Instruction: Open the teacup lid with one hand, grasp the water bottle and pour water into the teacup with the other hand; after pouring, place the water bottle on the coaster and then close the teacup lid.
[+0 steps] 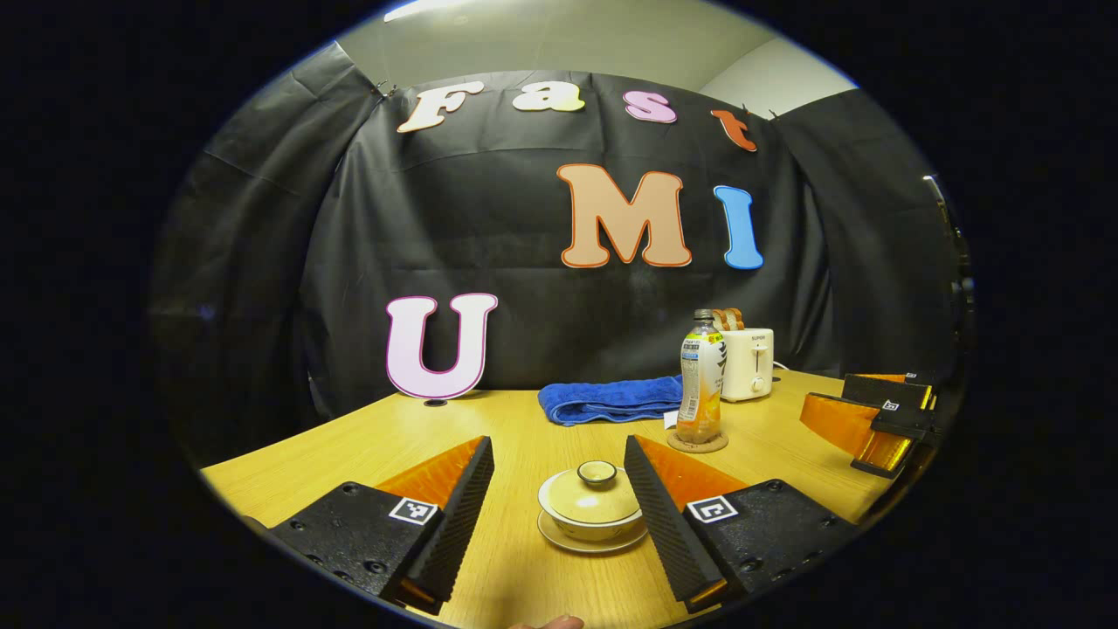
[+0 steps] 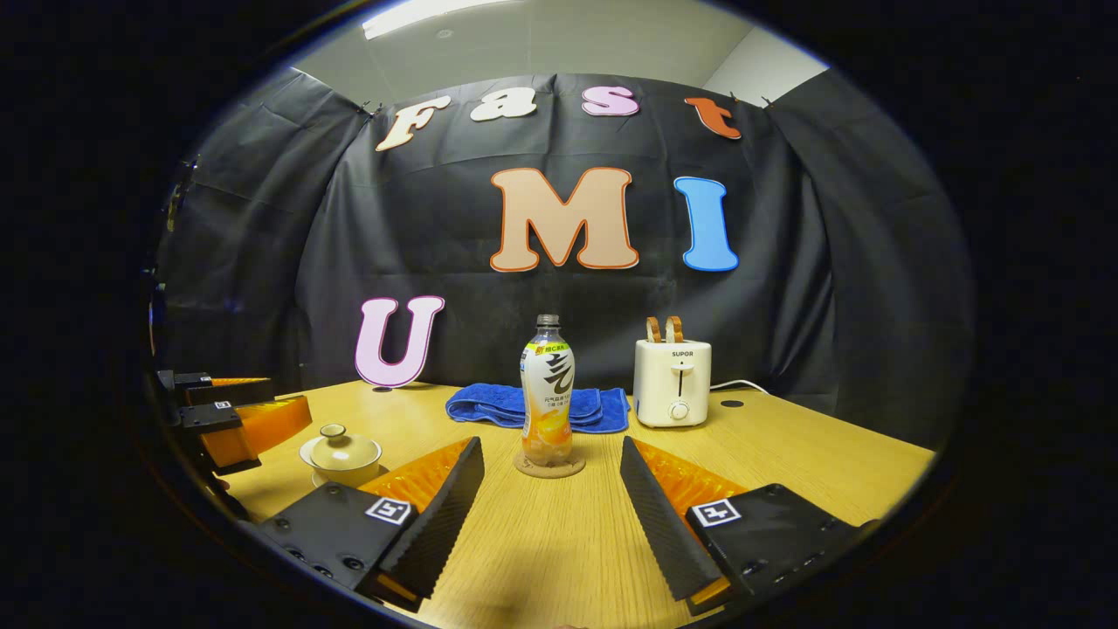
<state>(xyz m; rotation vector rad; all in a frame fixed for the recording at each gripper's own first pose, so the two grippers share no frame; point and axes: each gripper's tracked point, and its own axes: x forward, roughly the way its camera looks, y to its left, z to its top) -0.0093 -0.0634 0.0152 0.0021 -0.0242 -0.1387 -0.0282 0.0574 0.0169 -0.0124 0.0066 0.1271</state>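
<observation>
Looking along my left gripper (image 1: 559, 515), I see its fingers spread wide with nothing between them but air; the teacup (image 1: 592, 511) sits on the tabletop (image 1: 489, 428) just ahead of the gap, near the front edge, on its saucer (image 1: 559, 535). The teacup lid (image 1: 594, 489) is on, its knob pointing straight up.

My right gripper (image 2: 552, 515) is equally wide open and holds nothing. The water bottle (image 2: 548, 393) stands upright ahead of it, long axis vertical, cap at the top, resting on the round coaster (image 2: 548, 467) about midway across the tabletop. From the left gripper view the bottle stands beyond and to the right of the teacup, well apart from it.

A folded blue towel (image 2: 498, 404) lies behind the bottle toward the far edge, and a white toaster (image 2: 672, 383) with two slices sticking up stands to the right of the towel, its cord trailing along the far edge. None of these lies between either gripper and its target. From the right gripper view, the left gripper hovers just beside the teacup on its left.
</observation>
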